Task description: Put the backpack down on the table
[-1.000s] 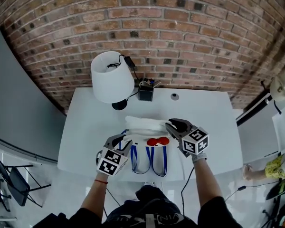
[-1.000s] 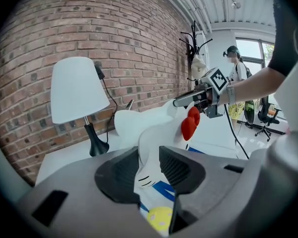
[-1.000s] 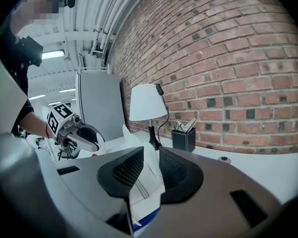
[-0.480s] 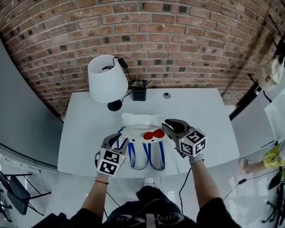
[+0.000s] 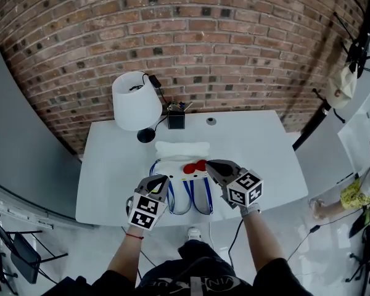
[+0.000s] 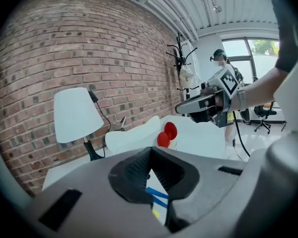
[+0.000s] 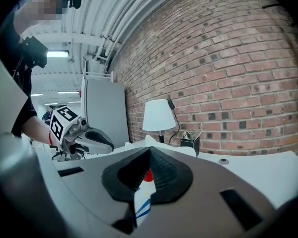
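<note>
White backpack (image 5: 182,150) flat on table (image 5: 262,142); left tool (image 5: 162,179) pressed together, right tool (image 5: 210,164) seemingly likewise.

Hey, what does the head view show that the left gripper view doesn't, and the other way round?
Only the head view: the full outline of the table, a small round object near the wall, and the marker cube on the left gripper. Only the left gripper view: a coat stand and a bright window. Both: the lamp, the white backpack with its red bow, the right gripper, the brick wall.
</note>
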`<state>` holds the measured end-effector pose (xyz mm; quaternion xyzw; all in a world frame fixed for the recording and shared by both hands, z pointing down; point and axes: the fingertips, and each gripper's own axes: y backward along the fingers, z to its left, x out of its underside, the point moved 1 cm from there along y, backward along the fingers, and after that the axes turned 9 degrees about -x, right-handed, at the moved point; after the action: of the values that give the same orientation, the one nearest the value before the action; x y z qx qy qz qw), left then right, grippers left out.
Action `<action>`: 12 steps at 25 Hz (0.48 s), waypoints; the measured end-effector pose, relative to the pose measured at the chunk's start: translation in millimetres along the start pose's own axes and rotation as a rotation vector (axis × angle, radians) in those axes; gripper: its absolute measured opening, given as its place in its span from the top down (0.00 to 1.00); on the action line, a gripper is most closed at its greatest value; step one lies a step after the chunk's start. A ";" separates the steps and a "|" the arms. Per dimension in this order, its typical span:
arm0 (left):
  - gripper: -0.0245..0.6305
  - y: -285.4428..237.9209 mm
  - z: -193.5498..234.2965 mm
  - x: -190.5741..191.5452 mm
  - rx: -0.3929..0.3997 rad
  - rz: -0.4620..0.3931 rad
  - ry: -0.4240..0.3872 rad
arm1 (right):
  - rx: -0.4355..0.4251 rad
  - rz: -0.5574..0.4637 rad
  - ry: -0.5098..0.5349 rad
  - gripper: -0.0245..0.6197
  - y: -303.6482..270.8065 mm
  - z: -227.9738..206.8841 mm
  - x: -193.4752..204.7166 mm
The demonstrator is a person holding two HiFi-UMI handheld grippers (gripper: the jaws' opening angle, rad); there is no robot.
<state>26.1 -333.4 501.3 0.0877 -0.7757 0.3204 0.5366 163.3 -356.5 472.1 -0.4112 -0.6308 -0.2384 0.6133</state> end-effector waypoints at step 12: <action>0.96 32.9 -42.2 -11.8 0.079 -0.080 0.016 | 0.042 -0.041 -0.034 0.96 19.2 53.5 9.0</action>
<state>47.9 -285.3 486.9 0.1373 -0.7540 0.3295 0.5513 148.8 -300.9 469.8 -0.3892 -0.6544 -0.2307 0.6059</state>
